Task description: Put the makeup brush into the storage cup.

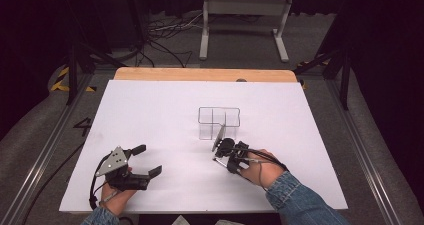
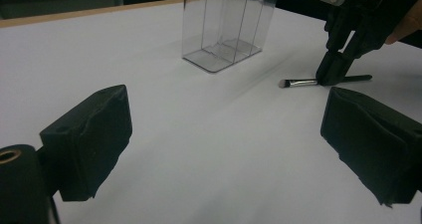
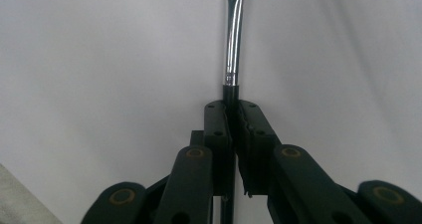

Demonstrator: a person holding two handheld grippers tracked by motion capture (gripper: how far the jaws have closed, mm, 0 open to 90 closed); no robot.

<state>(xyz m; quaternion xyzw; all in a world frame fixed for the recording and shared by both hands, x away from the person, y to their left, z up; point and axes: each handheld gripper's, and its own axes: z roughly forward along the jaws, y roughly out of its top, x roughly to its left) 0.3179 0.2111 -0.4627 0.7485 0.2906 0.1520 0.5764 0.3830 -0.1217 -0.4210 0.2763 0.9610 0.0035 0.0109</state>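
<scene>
right tongs [image 3: 233, 115] clamped on brush [image 3: 233, 45] flat on desk [image 1: 150, 115] near front edge, left tongs [image 2: 224, 139] wide apart

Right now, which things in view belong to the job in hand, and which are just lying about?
In the job:
- brush, flat on the table
- right gripper, shut on the brush handle
- clear organizer, beside the brush, probably its target

Not in the job:
- left gripper, open, holding nothing
- metal stand on the floor
- floor cables
</scene>
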